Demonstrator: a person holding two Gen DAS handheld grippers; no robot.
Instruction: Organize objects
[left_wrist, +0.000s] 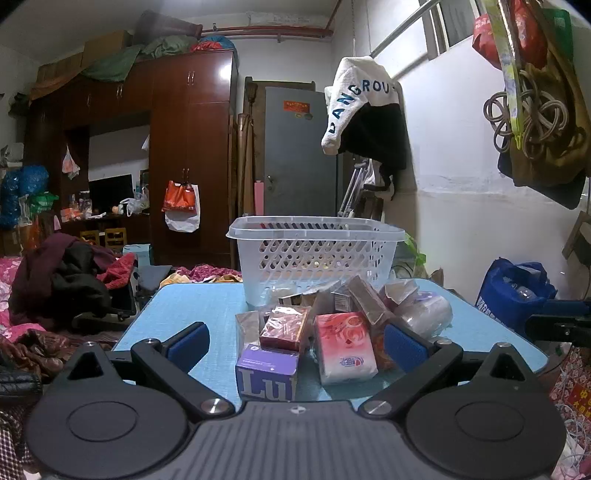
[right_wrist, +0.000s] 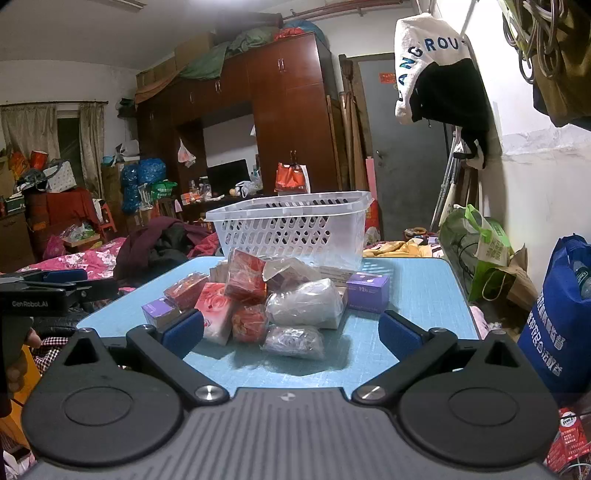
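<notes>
A: Where do things stand?

B: Both are released. The left gripper (left_wrist: 293, 341) has its jaws wide, framing the pile at the centre of its frame; the right gripper (right_wrist: 291, 328) is just as wide and holds nothing. The packets lie heaped on the blue counter (right_wrist: 424, 295), and the white basket (right_wrist: 291, 225) stands just behind them, in the middle of the right view. As far as its mesh shows, nothing is in it yet.

A: So which piece first?

B: I'd judge the nearest loose ones. In the left view the purple box (left_wrist: 266, 373) sits lowest centre, with the pink tissue pack (left_wrist: 345, 347) beside it to the right. The box has firm flat sides, so it should grip well.

A: And the right side?

B: The clear plastic bag (right_wrist: 293, 341) lies closest, at lower centre. It looks soft and slippery; pinch it across the middle, not the loose edge.

A: Any risk?

B: The red packets (right_wrist: 245, 277) lean on each other. Pulling one from below could topple the heap, so take from the edges, lift clear, then lower over the basket rim.
</notes>
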